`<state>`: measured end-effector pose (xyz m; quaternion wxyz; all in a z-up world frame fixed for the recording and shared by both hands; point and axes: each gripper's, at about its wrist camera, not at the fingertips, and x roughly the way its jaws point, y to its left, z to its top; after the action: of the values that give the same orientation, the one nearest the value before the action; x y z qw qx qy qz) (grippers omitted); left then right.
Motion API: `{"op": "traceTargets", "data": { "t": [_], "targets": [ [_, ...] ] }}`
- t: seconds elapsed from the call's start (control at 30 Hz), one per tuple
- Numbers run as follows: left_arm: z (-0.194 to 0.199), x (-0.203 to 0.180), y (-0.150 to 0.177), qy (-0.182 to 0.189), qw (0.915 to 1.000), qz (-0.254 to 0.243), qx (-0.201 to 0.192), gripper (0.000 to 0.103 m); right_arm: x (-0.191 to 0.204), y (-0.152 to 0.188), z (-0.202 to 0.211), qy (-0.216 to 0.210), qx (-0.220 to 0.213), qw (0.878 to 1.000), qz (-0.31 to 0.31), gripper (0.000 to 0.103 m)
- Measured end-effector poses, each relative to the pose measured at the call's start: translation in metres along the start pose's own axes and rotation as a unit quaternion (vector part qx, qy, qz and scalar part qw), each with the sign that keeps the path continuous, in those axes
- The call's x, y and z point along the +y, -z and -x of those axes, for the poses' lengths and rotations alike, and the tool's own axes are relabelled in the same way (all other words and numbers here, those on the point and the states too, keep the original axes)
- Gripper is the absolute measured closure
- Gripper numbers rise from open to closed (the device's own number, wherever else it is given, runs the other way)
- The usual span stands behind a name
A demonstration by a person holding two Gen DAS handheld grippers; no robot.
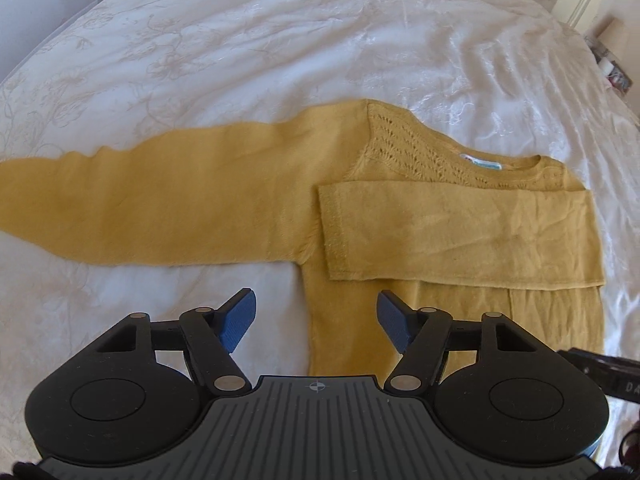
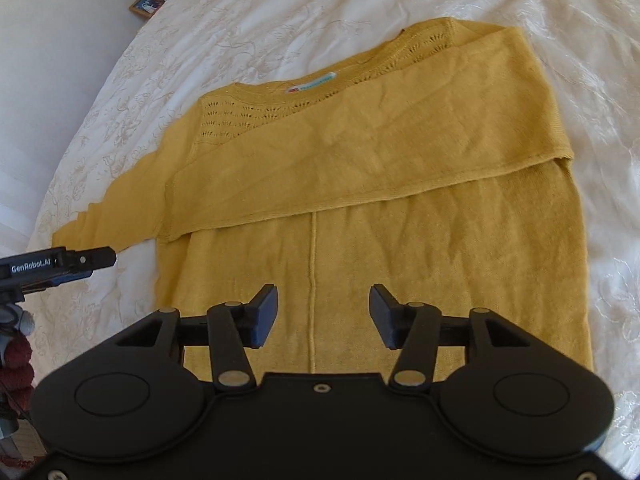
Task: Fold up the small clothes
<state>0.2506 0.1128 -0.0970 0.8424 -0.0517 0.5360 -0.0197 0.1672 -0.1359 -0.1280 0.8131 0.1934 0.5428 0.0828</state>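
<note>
A: Item: mustard sweater (image 1: 360, 208), laid flat on the white bedspread (image 1: 240, 48), neckline toward twelve o'clock, hem toward six. One sleeve (image 1: 460, 232) already lies folded across the chest. The other sleeve (image 1: 140, 204) lies spread out flat, its long axis running nine to three, cuff at nine.

B: Tools?

A: Left gripper (image 1: 316, 322): jaws standing apart, nothing between them, the blue pads clear of the cloth. It hangs steeply nose-down over the side seam below the armpit; the spread sleeve lies from eleven round to nine of it. Right gripper (image 2: 323, 316): jaws likewise parted and empty, tilted down over the lower body panel near the centre seam (image 2: 313, 280).

B: Which is nearer the loose sleeve?

A: The left, plainly; in the right wrist view that sleeve sits far off at ten o'clock, beyond the left tool's tip (image 2: 100, 258). My judgement: the cuff is the left's to take, carried from nine toward three across the chest.
</note>
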Motion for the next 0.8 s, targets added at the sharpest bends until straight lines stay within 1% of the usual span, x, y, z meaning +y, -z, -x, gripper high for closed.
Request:
{"op": "traceTargets", "data": {
  "t": [0.03, 0.1, 0.13, 0.2, 0.37, 0.53, 0.67, 0.7, 0.73, 0.77, 0.8],
  "targets": [
    [-0.004, -0.003, -0.003, 0.001, 1.0, -0.001, -0.001, 0.042, -0.005, 0.002, 0.002, 0.001, 0.0, 1.0, -0.004, 0.045],
    [-0.015, -0.009, -0.012, 0.005, 0.9999, -0.005, -0.007, 0.045, -0.011, 0.002, 0.005, 0.002, 0.001, 1.0, -0.006, 0.044],
    [-0.02, -0.011, -0.015, 0.006, 0.9999, -0.007, -0.01, 0.046, -0.012, 0.001, 0.006, 0.003, 0.0, 1.0, -0.005, 0.044],
    [-0.032, -0.014, -0.021, 0.008, 0.9999, -0.01, -0.01, 0.046, -0.014, 0.0, 0.007, 0.002, -0.002, 1.0, -0.003, 0.04],
    [-0.067, -0.016, -0.032, -0.002, 0.9998, -0.007, 0.02, 0.046, -0.015, -0.004, 0.006, -0.003, 0.0, 1.0, 0.007, 0.04],
    [-0.09, -0.011, -0.037, -0.008, 0.9989, 0.004, 0.047, 0.046, -0.018, -0.008, -0.002, -0.011, 0.011, 1.0, 0.011, 0.04],
    [-0.09, -0.013, -0.038, -0.019, 0.9991, 0.006, 0.037, 0.046, -0.021, -0.007, -0.009, -0.014, 0.021, 1.0, 0.008, 0.04],
    [-0.089, -0.015, -0.038, -0.023, 0.9992, 0.003, 0.033, 0.048, -0.022, -0.007, -0.011, -0.014, 0.023, 1.0, 0.007, 0.04],
    [-0.088, -0.017, -0.037, -0.026, 0.9992, 0.001, 0.029, 0.061, -0.023, -0.007, -0.013, -0.014, 0.026, 1.0, 0.005, 0.04],
    [-0.087, -0.018, -0.037, -0.027, 0.9993, -0.003, 0.024, 0.068, -0.024, -0.006, -0.014, -0.014, 0.028, 1.0, 0.004, 0.04],
    [-0.085, -0.019, -0.037, -0.031, 0.9993, -0.009, 0.017, 0.084, -0.024, -0.006, -0.014, -0.014, 0.029, 0.999, 0.003, 0.04]
  ]
}}
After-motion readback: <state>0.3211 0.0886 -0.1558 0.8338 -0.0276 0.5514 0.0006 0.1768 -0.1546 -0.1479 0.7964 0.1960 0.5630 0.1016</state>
